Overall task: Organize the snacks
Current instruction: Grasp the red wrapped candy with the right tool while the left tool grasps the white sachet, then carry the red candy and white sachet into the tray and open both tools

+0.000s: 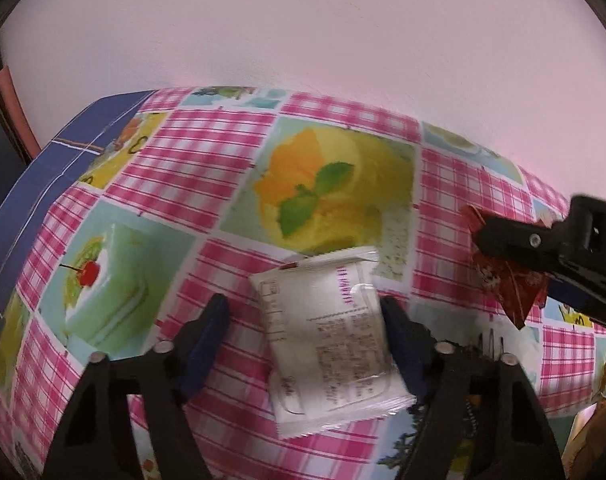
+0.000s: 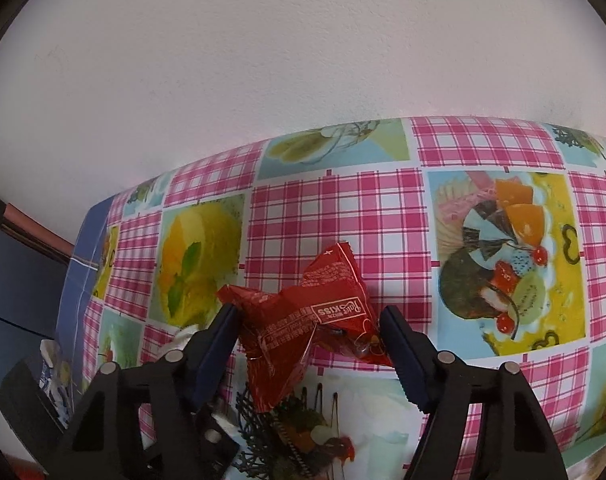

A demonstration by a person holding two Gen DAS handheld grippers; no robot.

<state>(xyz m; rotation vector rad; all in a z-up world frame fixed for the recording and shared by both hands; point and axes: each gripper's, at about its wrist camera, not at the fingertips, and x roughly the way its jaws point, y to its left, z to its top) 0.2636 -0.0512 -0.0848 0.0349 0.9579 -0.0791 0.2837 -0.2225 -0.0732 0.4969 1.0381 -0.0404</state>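
Note:
A white snack packet [image 1: 331, 340] with pink print lies between the fingers of my left gripper [image 1: 305, 322]. The jaws stand open; the right finger touches the packet and the left finger stands clear of it. A crumpled red snack packet [image 2: 307, 320] sits between the fingers of my right gripper [image 2: 308, 322], which is shut on it above the table. That red packet [image 1: 507, 284] and the right gripper's fingers [image 1: 503, 236] also show at the right of the left wrist view.
The table wears a pink checked cloth with dessert pictures [image 1: 223, 152], also in the right wrist view [image 2: 335, 216]. A plain pale wall [image 1: 303, 32] stands close behind it. The table's blue left edge [image 1: 43, 168] drops off. A blue and white packet [image 2: 53, 376] lies low left.

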